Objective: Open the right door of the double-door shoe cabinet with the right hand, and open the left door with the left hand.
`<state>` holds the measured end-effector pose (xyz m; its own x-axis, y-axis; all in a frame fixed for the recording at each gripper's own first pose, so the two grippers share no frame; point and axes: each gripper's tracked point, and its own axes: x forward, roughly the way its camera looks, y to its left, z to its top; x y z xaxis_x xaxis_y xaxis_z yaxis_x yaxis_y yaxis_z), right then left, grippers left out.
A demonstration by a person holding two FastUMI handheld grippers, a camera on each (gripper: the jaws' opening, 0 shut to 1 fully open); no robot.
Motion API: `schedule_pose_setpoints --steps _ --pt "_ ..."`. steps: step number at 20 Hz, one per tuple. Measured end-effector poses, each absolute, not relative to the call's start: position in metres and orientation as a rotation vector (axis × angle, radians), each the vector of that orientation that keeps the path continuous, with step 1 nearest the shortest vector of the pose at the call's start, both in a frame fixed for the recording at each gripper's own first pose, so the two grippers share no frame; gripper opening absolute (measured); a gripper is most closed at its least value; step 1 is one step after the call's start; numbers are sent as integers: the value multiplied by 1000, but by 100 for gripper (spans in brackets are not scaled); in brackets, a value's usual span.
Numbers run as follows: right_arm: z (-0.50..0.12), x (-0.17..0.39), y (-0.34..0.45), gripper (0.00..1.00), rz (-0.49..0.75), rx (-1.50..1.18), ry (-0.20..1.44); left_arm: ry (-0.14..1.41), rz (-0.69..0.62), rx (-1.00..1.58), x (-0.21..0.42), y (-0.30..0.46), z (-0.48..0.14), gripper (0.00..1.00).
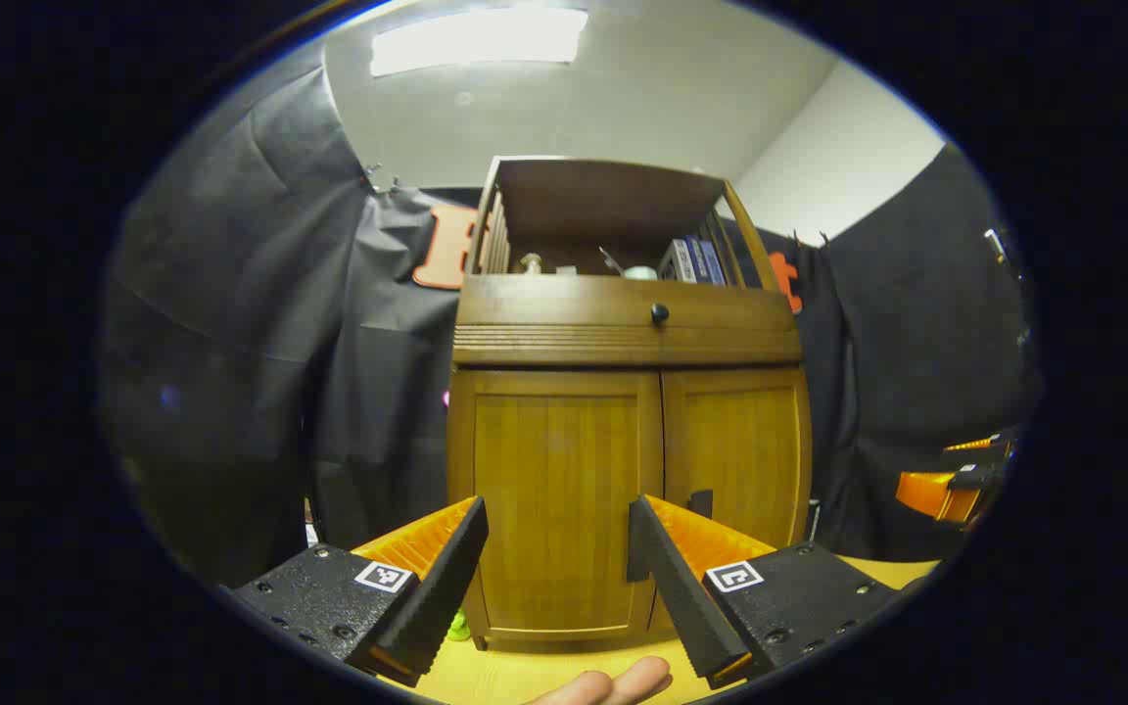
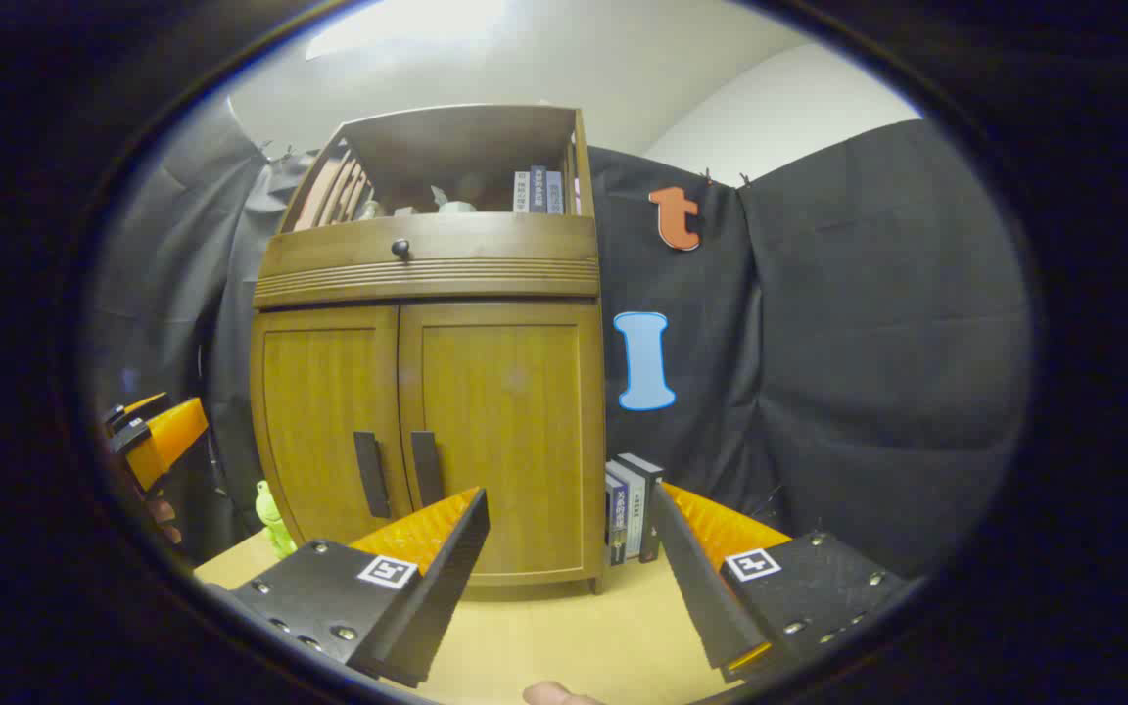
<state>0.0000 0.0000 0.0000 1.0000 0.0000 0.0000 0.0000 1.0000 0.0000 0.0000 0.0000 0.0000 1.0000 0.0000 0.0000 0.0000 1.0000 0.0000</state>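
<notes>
Standing upright on the table point(image 2: 564, 627) against the booth's cloth wall, shoe cabinet point(image 2: 432, 392) with left door point(image 2: 329, 421) and right door point(image 2: 505, 431) both closed, two dark handles point(image 2: 398, 472) side by side at the seam. Hovering in front, apart from the wood: left gripper point(image 1: 556, 558) spread wide, right gripper point(image 2: 569, 563) spread wide too, nothing pinched. Beside the cabinet's right foot, upright books point(image 2: 631, 507); by its left foot, a green toy point(image 2: 275, 514).
</notes>
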Motion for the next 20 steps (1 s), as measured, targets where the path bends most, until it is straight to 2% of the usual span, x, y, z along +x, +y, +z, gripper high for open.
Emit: schedule_pose_setpoints --steps 2,3,4,5,7,8,9,10,17,18,20 --pt "2 -1 6 94 20 25 -8 67 13 -5 1 3 -15 89" --pt "2 0 11 99 31 36 -14 98 27 -10 5 9 -24 90" --pt "4 1 13 99 36 41 -20 130 51 -12 7 15 -29 90" --pt "3 0 14 94 33 43 -20 155 77 -14 7 21 -34 89" --pt "5 -4 18 94 35 39 -17 152 88 -16 14 26 -34 89" --pt "7 -6 20 94 39 30 -17 155 85 -19 17 26 -35 93" --pt "10 -9 22 94 43 27 -17 153 83 -20 17 26 -35 90" --pt "14 -11 24 99 50 24 -21 157 87 -22 17 28 -37 93" --pt "36 -18 27 99 91 28 -76 179 50 -37 15 22 -41 92" --pt "39 -18 24 94 86 30 -80 173 44 -36 12 21 -39 92" --pt "42 -15 23 94 77 35 -81 166 38 -38 9 23 -36 92"
